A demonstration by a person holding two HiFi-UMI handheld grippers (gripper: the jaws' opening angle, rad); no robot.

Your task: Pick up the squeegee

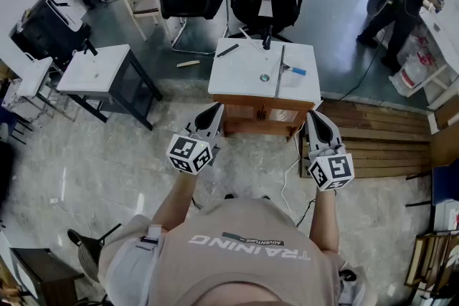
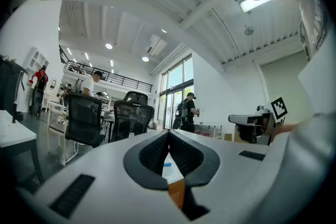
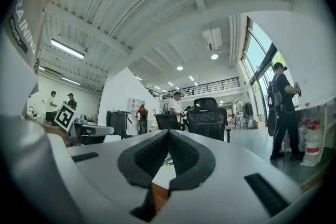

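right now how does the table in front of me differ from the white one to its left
The front table sits on a wooden cabinet; the left table stands on dark legs. The front table carries the squeegee and small items; the left table shows only a speck. The front table sits square in the head view, the left table angled. Both tops are white.

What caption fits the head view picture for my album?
Left gripper and right gripper, both shut, held short of the table with the squeegee.
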